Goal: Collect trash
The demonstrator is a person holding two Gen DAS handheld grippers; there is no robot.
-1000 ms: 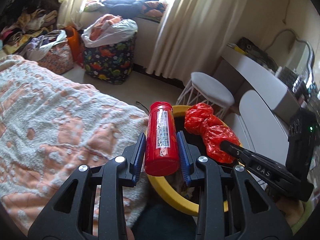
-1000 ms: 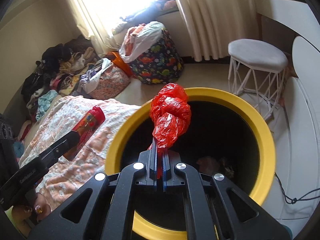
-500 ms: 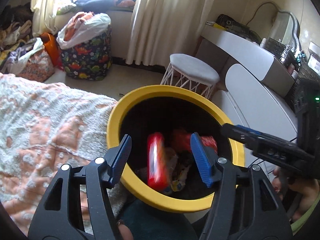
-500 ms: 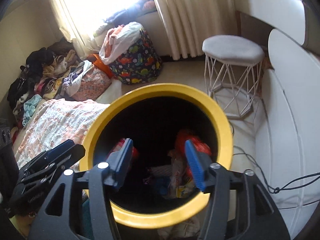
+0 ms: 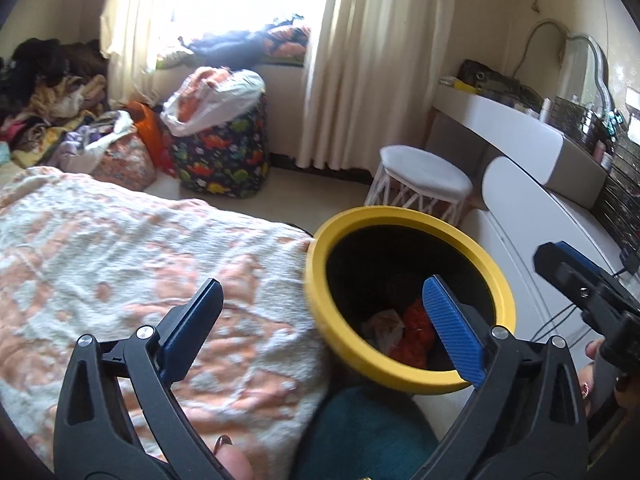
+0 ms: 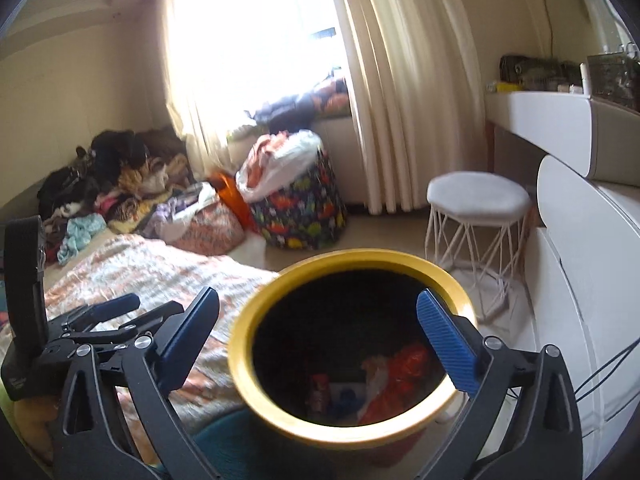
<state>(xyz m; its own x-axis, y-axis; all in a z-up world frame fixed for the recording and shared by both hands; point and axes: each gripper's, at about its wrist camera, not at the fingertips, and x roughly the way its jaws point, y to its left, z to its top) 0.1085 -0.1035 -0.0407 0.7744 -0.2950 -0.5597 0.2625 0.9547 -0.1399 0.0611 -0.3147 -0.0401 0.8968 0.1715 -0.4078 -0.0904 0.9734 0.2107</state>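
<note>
Both grippers hang empty: left gripper [image 5: 322,322] spread wide, one blue pad over the peach-and-white blanket [image 5: 132,264], the other over the yellow-rimmed trash bin [image 5: 404,216]. Right gripper [image 6: 318,334] is spread just as wide above that bin [image 6: 360,258]. Down inside lie a red plastic bag [image 6: 404,372], a red bottle [image 6: 319,394] and crumpled paper [image 5: 384,322]. White stool [image 6: 476,200] stands beyond the bin, dinosaur-print hamper [image 5: 222,156] near the curtain.

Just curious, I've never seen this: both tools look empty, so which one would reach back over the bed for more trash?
Probably the left tool: it is open and partly over the blanket. The right tool, also open, frames the yellow bin.
</note>
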